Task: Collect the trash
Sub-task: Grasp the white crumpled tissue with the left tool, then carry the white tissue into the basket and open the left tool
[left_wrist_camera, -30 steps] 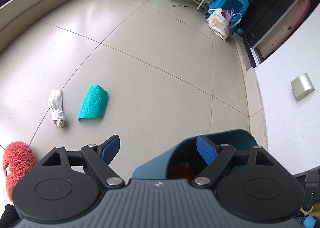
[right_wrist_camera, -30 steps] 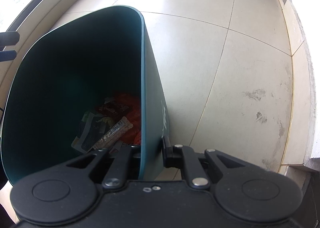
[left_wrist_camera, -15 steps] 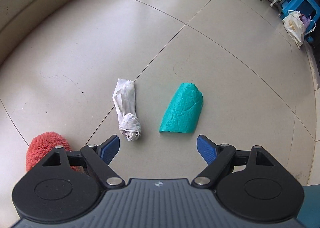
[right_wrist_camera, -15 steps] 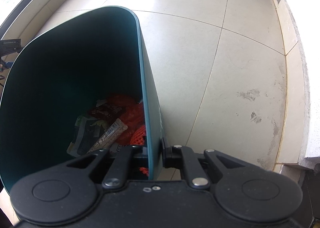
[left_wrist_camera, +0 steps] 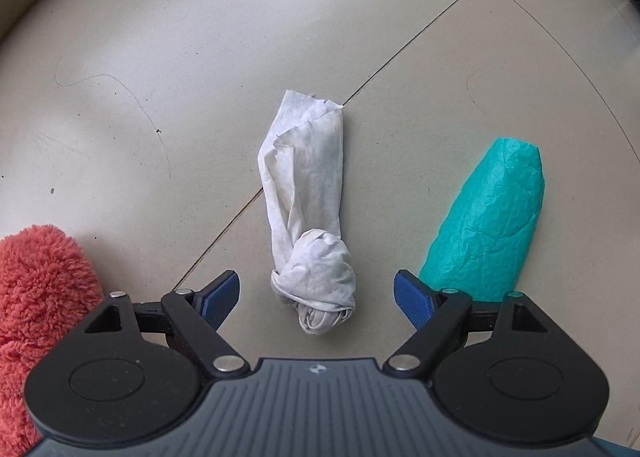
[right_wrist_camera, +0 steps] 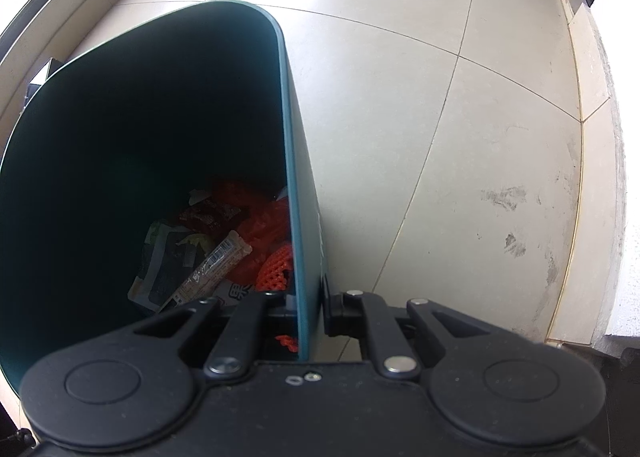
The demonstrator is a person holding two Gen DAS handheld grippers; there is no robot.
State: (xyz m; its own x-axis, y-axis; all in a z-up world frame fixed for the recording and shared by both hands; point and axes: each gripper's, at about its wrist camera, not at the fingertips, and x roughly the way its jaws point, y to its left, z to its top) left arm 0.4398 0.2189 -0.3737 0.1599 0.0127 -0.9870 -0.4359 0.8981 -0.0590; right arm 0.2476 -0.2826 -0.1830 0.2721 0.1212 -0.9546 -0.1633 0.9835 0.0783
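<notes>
I am holding my left gripper (left_wrist_camera: pixel 316 297) wide open around the knotted white tissue (left_wrist_camera: pixel 310 217) at twelve o'clock, ready to pinch it. My right gripper (right_wrist_camera: pixel 310 307) is clamping the bin (right_wrist_camera: pixel 286 161) wall, keeping it near.

Beige tiled floor (left_wrist_camera: pixel 460 57), dark grout lines, a few hairs and specks. Lying on it: knotted white wipe (left_wrist_camera: pixel 310 217) across a grout line; crumpled teal paper (left_wrist_camera: pixel 492 225) near it to the right; red fluffy slipper (left_wrist_camera: pixel 40 297) at left edge. Right wrist view: grey scuff marks (right_wrist_camera: pixel 504 197) near the wall.
</notes>
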